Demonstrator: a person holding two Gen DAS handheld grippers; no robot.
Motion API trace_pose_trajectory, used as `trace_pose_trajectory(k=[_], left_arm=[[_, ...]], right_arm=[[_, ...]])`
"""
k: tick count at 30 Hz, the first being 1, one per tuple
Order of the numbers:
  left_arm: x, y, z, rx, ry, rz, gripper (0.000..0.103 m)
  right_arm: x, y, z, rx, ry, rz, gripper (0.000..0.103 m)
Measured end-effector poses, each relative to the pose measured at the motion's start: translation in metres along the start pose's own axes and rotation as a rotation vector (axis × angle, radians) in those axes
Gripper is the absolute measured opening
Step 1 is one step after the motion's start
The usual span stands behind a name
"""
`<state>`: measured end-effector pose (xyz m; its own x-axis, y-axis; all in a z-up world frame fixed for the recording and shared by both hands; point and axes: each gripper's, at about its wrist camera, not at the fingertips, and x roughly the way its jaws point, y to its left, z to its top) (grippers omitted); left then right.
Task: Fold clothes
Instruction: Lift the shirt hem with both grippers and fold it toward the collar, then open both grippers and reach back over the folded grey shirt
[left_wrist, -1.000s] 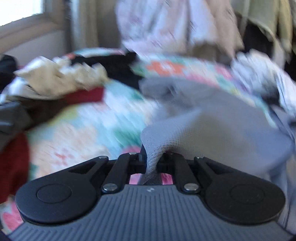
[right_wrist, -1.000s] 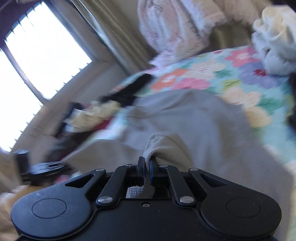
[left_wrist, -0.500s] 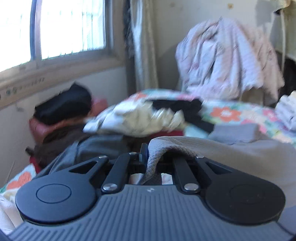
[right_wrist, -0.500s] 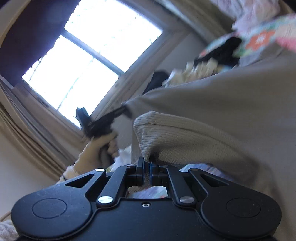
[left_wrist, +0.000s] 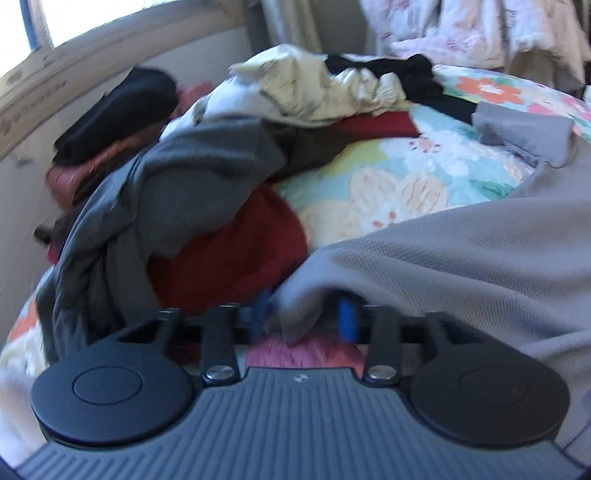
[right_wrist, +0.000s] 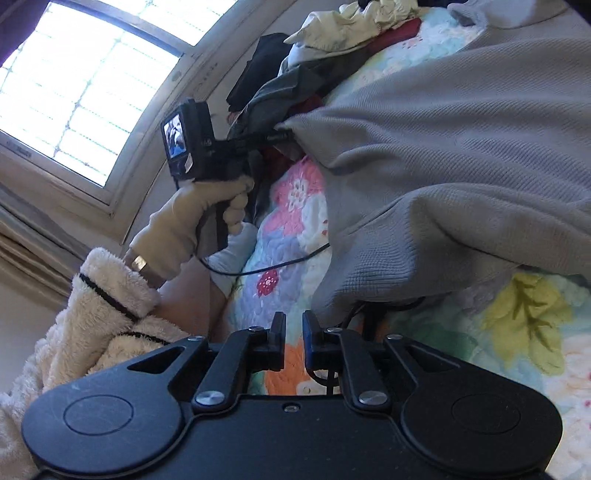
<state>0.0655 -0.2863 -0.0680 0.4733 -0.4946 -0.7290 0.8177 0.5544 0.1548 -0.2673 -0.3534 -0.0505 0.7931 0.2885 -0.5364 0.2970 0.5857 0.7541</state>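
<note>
A grey knit garment (left_wrist: 480, 258) lies spread over the floral bed cover (left_wrist: 406, 177). My left gripper (left_wrist: 303, 317) is open at its near corner. The blue-padded fingers stand well apart, and a loose fold of the fabric droops between them. In the right wrist view the same garment (right_wrist: 461, 129) fills the upper right. My right gripper (right_wrist: 294, 332) is open by a small gap with only bed cover (right_wrist: 291, 229) showing between the fingers. The garment's ribbed edge hangs just to its right. The left gripper (right_wrist: 280, 136), held by a gloved hand (right_wrist: 199, 221), has its tips at the garment's far corner.
A heap of clothes lies at the left of the bed: a dark grey piece (left_wrist: 184, 177), a red one (left_wrist: 236, 251), a cream one (left_wrist: 314, 85) and a black one (left_wrist: 118, 107). Pale clothes hang behind (left_wrist: 461, 29). A window (right_wrist: 85, 92) is at the left. A thin cable (right_wrist: 280, 266) trails over the cover.
Both grippers were shut on the garment's ribbed edge and held it up. They have come down to the bed and opened, and the garment now lies on the cover.
</note>
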Motion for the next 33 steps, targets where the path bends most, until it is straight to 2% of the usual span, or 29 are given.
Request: trace_pose_trajectory(k=[3,5,8,11,12,13,14,17,19,22,24,25,27,30,31,33], left_arm=[[-0.013,0.000,-0.005,0.043,-0.002,0.005,0.061],[-0.029,0.002,-0.007,0.082,-0.026,0.071,0.062],[-0.060,0.012,-0.008,0.144,-0.011,0.178,0.064],[-0.101,0.017,-0.010,0.337,-0.025,0.310,0.070],[-0.115,0.020,-0.010,0.396,-0.032,0.352,0.072],[-0.130,0.025,-0.009,0.443,-0.038,0.387,0.073],[-0.144,0.031,-0.007,0.476,-0.039,0.416,0.074],[-0.182,0.052,0.001,0.508,-0.016,0.481,0.077],[-0.200,0.062,0.008,0.498,-0.007,0.487,0.078],[-0.215,0.059,0.009,0.472,-0.039,0.369,0.078],[-0.210,0.042,0.002,0.483,-0.068,0.245,0.078],[-0.205,0.029,-0.004,0.499,-0.079,0.182,0.078],[-0.189,-0.003,-0.017,0.545,-0.091,0.051,0.078],[-0.162,-0.059,-0.037,0.639,-0.047,-0.165,0.078],[-0.154,-0.076,-0.042,0.669,-0.037,-0.221,0.078],[-0.142,-0.103,-0.049,0.695,-0.028,-0.323,0.078]], right_arm=[[-0.022,0.002,-0.003,0.048,-0.002,0.008,0.020],[-0.039,0.004,-0.007,0.079,0.017,0.038,0.020],[-0.066,0.019,-0.016,0.099,0.032,0.098,0.021],[-0.104,0.043,-0.026,0.078,0.035,0.180,0.029],[-0.118,0.051,-0.029,0.055,0.031,0.194,0.038],[-0.131,0.058,-0.033,0.030,0.025,0.198,0.043],[-0.143,0.065,-0.038,0.001,0.015,0.189,0.043],[-0.160,0.056,-0.045,0.016,-0.007,0.184,0.043],[-0.168,0.046,-0.049,0.041,-0.020,0.184,0.044],[-0.181,0.031,-0.055,0.079,-0.040,0.183,0.046],[-0.189,0.021,-0.059,0.105,-0.053,0.182,0.047],[-0.190,0.016,-0.059,0.093,-0.071,0.147,0.047],[-0.183,0.006,-0.058,-0.043,-0.125,-0.063,0.047],[-0.155,-0.002,-0.060,-0.316,-0.173,-0.390,0.047],[-0.144,-0.005,-0.062,-0.390,-0.173,-0.456,0.047],[-0.126,-0.014,-0.063,-0.484,-0.155,-0.528,0.047]])
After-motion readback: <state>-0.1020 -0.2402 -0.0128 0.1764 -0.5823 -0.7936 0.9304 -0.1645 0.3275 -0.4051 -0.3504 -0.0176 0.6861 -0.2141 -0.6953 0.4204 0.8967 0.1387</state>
